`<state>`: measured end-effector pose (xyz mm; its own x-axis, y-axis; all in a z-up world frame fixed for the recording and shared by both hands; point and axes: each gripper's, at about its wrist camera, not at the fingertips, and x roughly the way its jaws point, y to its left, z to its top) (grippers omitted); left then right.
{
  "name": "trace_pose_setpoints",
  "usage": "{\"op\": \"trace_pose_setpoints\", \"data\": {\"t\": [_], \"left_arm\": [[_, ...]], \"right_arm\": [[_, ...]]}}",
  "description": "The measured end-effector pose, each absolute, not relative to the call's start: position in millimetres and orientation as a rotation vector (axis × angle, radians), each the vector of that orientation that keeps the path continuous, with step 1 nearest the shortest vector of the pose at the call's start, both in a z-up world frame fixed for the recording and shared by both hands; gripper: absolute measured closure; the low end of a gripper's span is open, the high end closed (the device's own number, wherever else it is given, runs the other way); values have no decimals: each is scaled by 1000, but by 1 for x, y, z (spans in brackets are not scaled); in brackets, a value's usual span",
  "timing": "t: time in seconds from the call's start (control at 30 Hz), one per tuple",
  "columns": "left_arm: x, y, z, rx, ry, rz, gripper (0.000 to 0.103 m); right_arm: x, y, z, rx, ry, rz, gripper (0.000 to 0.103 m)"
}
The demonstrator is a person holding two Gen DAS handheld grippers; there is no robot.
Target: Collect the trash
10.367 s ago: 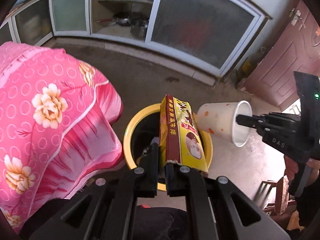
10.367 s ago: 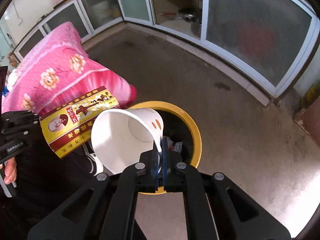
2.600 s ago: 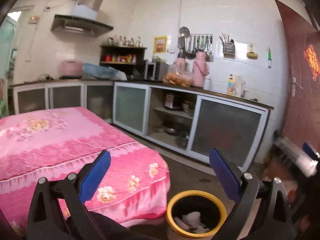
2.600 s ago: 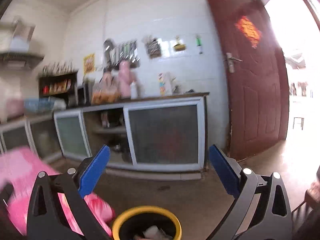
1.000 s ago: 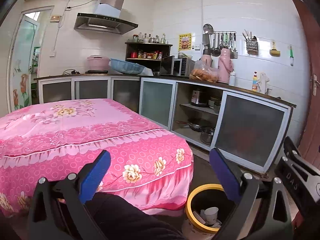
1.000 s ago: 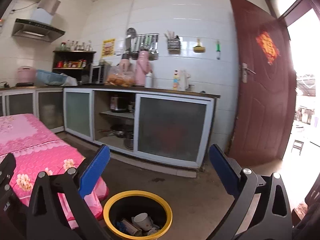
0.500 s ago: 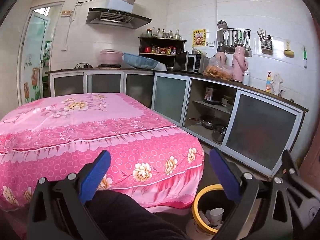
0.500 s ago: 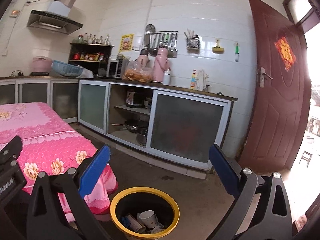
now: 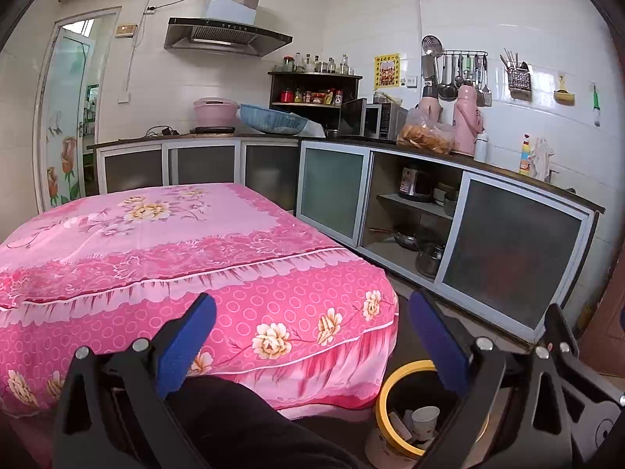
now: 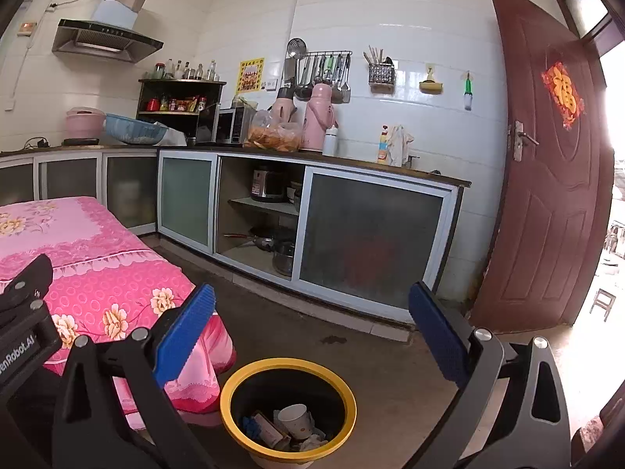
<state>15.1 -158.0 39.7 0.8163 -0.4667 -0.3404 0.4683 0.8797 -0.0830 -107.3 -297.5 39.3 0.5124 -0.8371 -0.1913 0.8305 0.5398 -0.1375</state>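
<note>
A yellow-rimmed trash bin stands on the floor beside the table. It holds a white paper cup with orange dots and other trash. In the left wrist view the bin is at the lower right with the cup inside. My left gripper is open and empty, held in front of the pink tablecloth. My right gripper is open and empty, raised above the bin. The left gripper's body also shows at the left edge of the right wrist view.
A table with a pink floral cloth fills the left. Kitchen cabinets with glass doors run along the far wall. A brown door stands open at the right. Bare concrete floor lies around the bin.
Both grippers have stayed open and empty while turning slightly left. The table takes up more of both views and the bin has shifted right.
</note>
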Motion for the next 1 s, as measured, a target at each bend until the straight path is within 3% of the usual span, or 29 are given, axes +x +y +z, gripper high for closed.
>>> {"op": "trace_pose_setpoints", "data": {"t": [1.0], "left_arm": [[19,-162,36,16,373,-486,8]], "right_arm": [[-98,-308,35,-8,288,-989,8]]}}
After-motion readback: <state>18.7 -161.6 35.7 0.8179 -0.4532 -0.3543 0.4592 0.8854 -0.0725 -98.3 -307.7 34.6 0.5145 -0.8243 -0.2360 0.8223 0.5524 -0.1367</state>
